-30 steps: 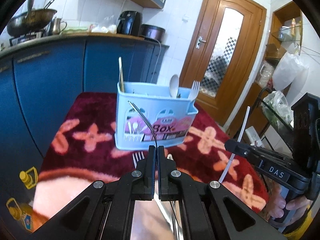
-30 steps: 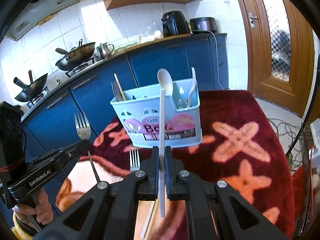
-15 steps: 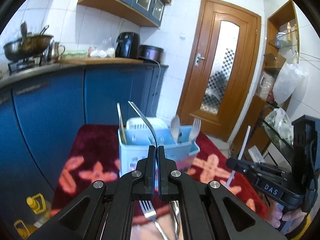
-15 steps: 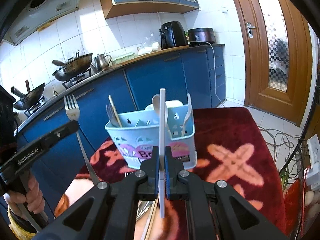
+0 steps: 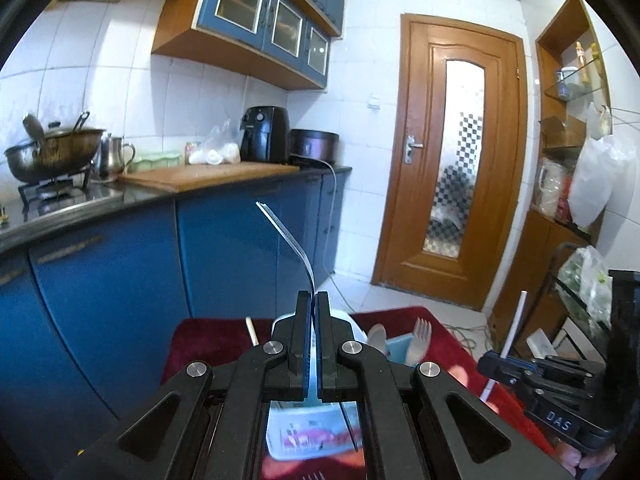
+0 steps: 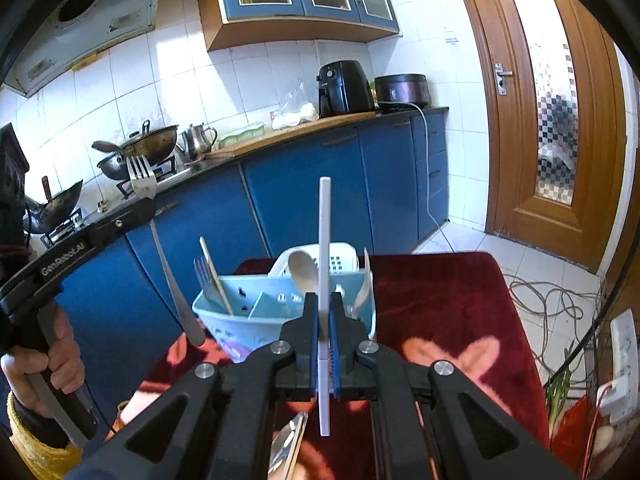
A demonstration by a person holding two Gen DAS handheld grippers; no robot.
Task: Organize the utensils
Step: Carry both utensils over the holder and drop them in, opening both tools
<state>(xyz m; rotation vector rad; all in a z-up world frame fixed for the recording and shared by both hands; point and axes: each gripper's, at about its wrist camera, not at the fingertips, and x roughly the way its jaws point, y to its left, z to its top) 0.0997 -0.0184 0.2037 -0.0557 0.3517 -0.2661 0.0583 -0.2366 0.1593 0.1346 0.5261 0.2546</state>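
Right wrist view is showing, from the left, the left gripper (image 6: 141,204) clamping a metal fork (image 6: 141,178) just below its head, tines up, handle hanging beside the blue utensil caddy (image 6: 240,320). Stiff and slick, it is likely wanting that grip near the neck. At centre, the right gripper (image 6: 325,322) is pinching a white stick (image 6: 325,240) upright before the caddy on the red cloth (image 6: 440,292); it looks light and rigid, best held mid-length.

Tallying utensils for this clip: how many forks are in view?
4. A steel fork in the left claw; a metal fork and a pale fork stand in the blue caddy; tines of a fourth show on the red cloth. More may be hidden.
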